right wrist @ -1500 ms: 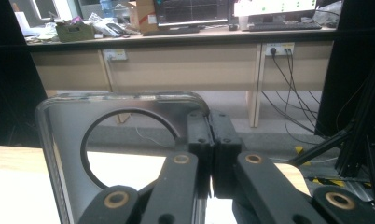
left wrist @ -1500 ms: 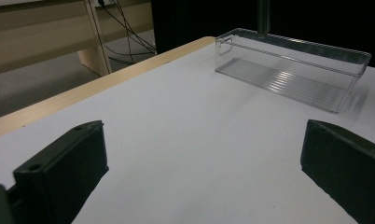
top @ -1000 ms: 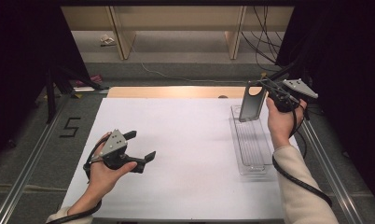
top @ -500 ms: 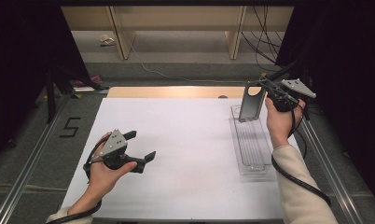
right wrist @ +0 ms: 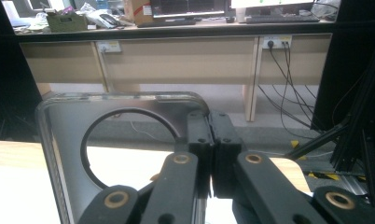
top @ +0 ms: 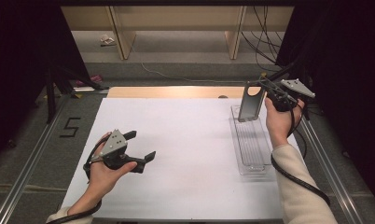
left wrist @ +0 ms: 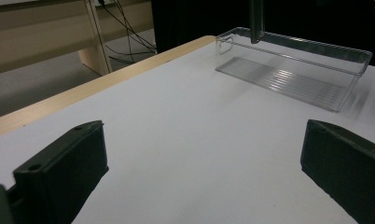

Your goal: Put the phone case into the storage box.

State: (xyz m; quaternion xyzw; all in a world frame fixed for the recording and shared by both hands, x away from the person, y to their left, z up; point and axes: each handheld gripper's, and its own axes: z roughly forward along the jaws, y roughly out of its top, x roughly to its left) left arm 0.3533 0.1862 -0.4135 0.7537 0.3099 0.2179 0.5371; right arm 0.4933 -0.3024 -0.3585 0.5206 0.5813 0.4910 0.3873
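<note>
A flat grey panel point(top: 249, 105) with a round hole hangs upright over the far end of a long clear plastic tray point(top: 249, 140). My right gripper point(top: 264, 91) is shut on the panel's right edge. In the right gripper view the jaws point(right wrist: 211, 135) pinch the panel point(right wrist: 59, 135) beside its hole. My left gripper point(top: 141, 144) rests in the hand on the white table top at the near left, open, with nothing between its jaws. The left gripper view looks between its wide-apart jaws point(left wrist: 202, 172) towards the tray point(left wrist: 316, 49), with the panel's lower end point(left wrist: 256, 21) above it.
The white table top point(top: 185, 140) has a wooden strip along its far edge point(top: 176, 92). Metal rails run down both sides, with a "5" mark point(top: 70, 127) at the left. Cables and shelf legs stand beyond the table. Dark curtains close in both sides.
</note>
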